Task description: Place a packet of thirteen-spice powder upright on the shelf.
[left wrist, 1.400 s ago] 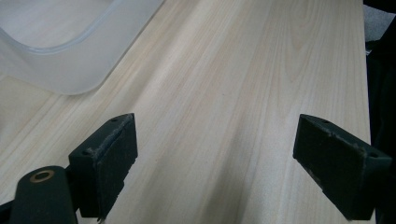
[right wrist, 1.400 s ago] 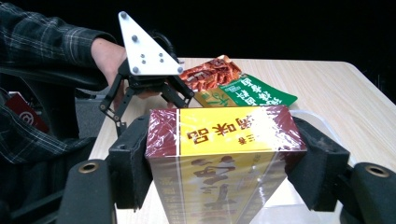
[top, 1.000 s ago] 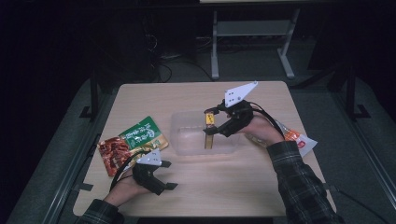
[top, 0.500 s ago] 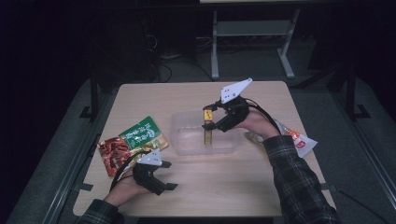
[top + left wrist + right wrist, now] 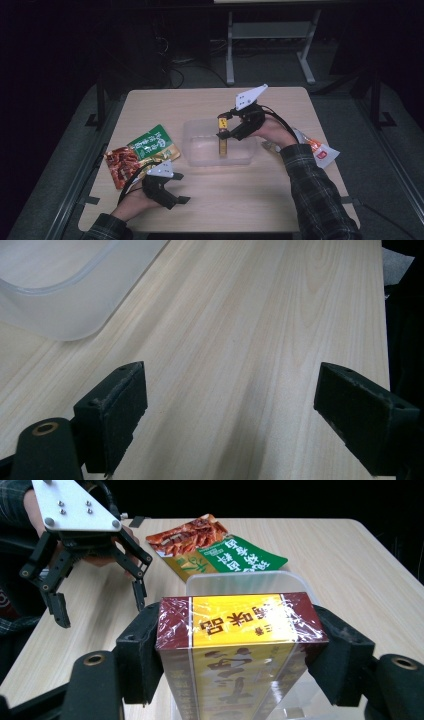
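Box: maroon-and-yellow wrapped box (image 5: 223, 139) is standing upright at frame centre, its lower end now down inside the clear tub (image 5: 197, 150); a second ago it was hanging higher, above the rim.
Right claw: right claw (image 5: 226, 129) is clamping the box near its top, jaws pressing both narrow sides in the right gripper view (image 5: 240, 630).
Meaning: box is likely being placed into the tub; release looks like the next step.
Left claw: left claw (image 5: 172, 192) is resting at lower left of the frame, jaws spread wide over bare table (image 5: 240, 340), holding nothing and unmoved since.
Surroundings: red-and-green snack pouch (image 5: 142, 152) is lying left of the tub; another packet (image 5: 320, 150) is lying at right, beside the sleeve.
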A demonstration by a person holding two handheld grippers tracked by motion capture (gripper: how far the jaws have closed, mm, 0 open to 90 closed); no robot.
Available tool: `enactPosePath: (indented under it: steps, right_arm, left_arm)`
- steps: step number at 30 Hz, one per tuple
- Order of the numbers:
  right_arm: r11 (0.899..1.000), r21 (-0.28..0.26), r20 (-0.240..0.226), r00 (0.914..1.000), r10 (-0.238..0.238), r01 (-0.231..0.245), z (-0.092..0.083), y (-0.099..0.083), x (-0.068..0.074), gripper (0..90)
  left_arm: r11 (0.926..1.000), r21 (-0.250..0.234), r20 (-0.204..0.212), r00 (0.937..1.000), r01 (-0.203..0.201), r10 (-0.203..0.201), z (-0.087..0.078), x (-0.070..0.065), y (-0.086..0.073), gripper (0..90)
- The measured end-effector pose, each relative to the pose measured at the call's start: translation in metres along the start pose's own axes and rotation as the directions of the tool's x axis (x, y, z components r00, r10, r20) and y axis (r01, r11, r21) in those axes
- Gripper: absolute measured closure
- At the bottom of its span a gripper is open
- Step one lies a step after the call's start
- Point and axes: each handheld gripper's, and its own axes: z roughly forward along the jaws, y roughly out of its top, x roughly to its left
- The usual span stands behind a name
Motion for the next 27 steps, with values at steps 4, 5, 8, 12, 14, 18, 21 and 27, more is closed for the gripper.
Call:
enactPosePath:
  steps: [4, 5, 8, 12, 14, 18, 21, 27]
  right_arm:
    - [1.0, 0.012, -0.002, 1.0, 0.008, -0.008, 0.002, -0.002, -0.001, 30.4]
    - [1.0, 0.011, -0.006, 0.9998, 0.016, -0.016, 0.003, -0.002, -0.001, 30.5]
    - [1.0, 0.015, -0.004, 1.0, 0.007, -0.007, 0.006, -0.004, -0.003, 30.5]
    - [1.0, 0.028, 0.007, 1.0, 0.002, -0.003, 0.01, -0.007, -0.006, 30.3]
    - [0.999, 0.032, 0.008, 0.9999, 0.009, -0.009, 0.013, -0.009, -0.008, 30.3]
    - [0.999, 0.041, 0.012, 0.9999, 0.013, -0.013, 0.017, -0.013, -0.012, 30.1]
    - [0.998, 0.057, 0.009, 0.9999, 0.014, -0.014, 0.022, -0.016, -0.013, 30.0]
    - [0.996, 0.088, -0.002, 0.9996, 0.029, -0.029, 0.029, -0.021, -0.015, 29.9]
  left_arm:
    - [1.0, -0.001, 0.0, 1.0, -0.001, 0.001, 0.0, 0.0, 0.0, 13.2]
    - [1.0, -0.001, 0.001, 1.0, -0.001, 0.001, 0.0, 0.0, 0.0, 13.2]
    - [1.0, -0.001, 0.001, 1.0, 0.0, 0.0, 0.0, 0.0, 0.0, 13.2]
    - [1.0, -0.001, 0.001, 1.0, 0.001, -0.001, 0.001, 0.0, 0.0, 13.2]
    - [1.0, -0.001, 0.0, 1.0, -0.007, 0.007, 0.001, 0.0, 0.0, 13.2]
    - [1.0, 0.0, 0.004, 1.0, -0.002, 0.002, 0.001, 0.0, 0.0, 13.2]
    - [1.0, -0.002, 0.004, 1.0, -0.002, 0.002, 0.001, 0.0, 0.0, 13.2]
    - [1.0, 0.002, 0.006, 1.0, -0.006, 0.006, 0.001, 0.0, 0.0, 13.2]
